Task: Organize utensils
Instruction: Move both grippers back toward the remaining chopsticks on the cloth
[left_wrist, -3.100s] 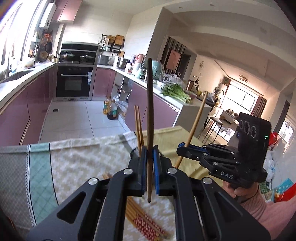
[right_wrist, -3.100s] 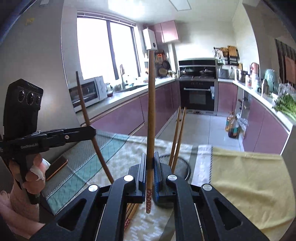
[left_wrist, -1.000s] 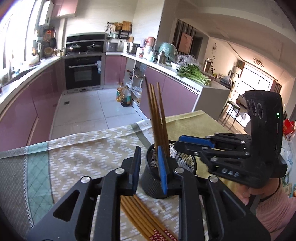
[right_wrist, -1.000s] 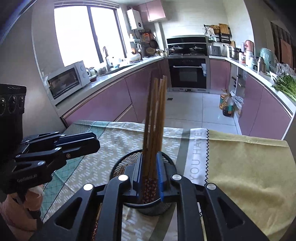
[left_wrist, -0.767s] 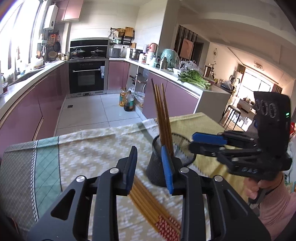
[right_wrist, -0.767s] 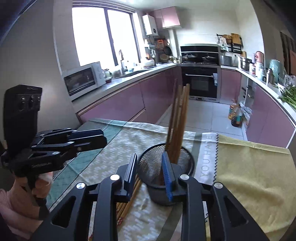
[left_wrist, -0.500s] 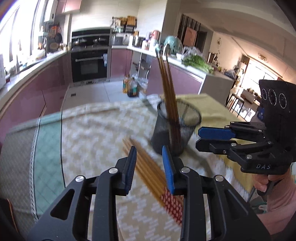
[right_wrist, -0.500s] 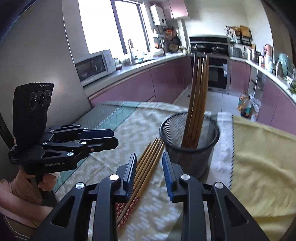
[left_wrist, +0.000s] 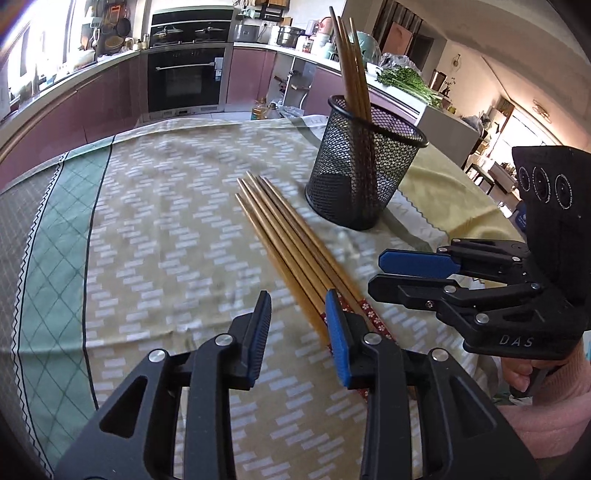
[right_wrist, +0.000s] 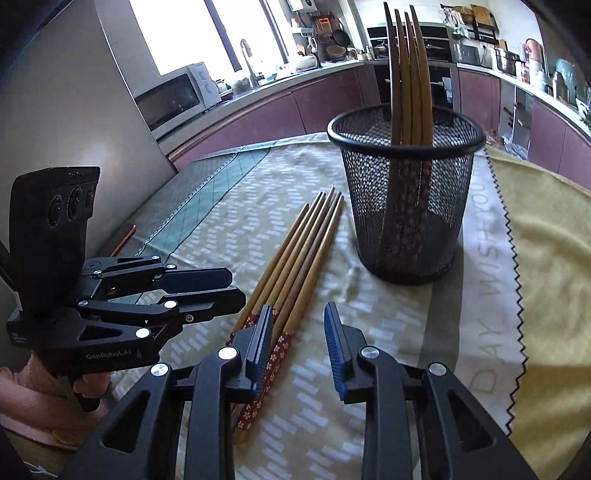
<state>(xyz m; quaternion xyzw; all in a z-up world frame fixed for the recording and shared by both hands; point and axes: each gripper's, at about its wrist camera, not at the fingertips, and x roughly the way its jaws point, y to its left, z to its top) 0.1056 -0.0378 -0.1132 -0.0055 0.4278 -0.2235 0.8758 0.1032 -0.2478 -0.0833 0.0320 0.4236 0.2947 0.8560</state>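
Note:
A black mesh cup (left_wrist: 364, 166) (right_wrist: 406, 206) stands on the tablecloth and holds several wooden chopsticks (left_wrist: 351, 66) (right_wrist: 408, 74) upright. Several more chopsticks (left_wrist: 291, 251) (right_wrist: 295, 266) lie side by side on the cloth in front of the cup. My left gripper (left_wrist: 297, 325) is open and empty, low over the red-patterned ends of the lying chopsticks. My right gripper (right_wrist: 297, 334) is open and empty, just right of those same ends. Each gripper shows in the other's view: the right (left_wrist: 417, 266) and the left (right_wrist: 225, 284).
A patterned green and beige cloth (left_wrist: 147, 229) covers the table, with a yellow cloth (right_wrist: 546, 258) to the right of the cup. Behind are purple kitchen cabinets, an oven (left_wrist: 184, 77) and a microwave (right_wrist: 173, 96).
Both grippers let go of their chopsticks into the cup, opened, drew back and dropped low toward the chopsticks lying on the cloth.

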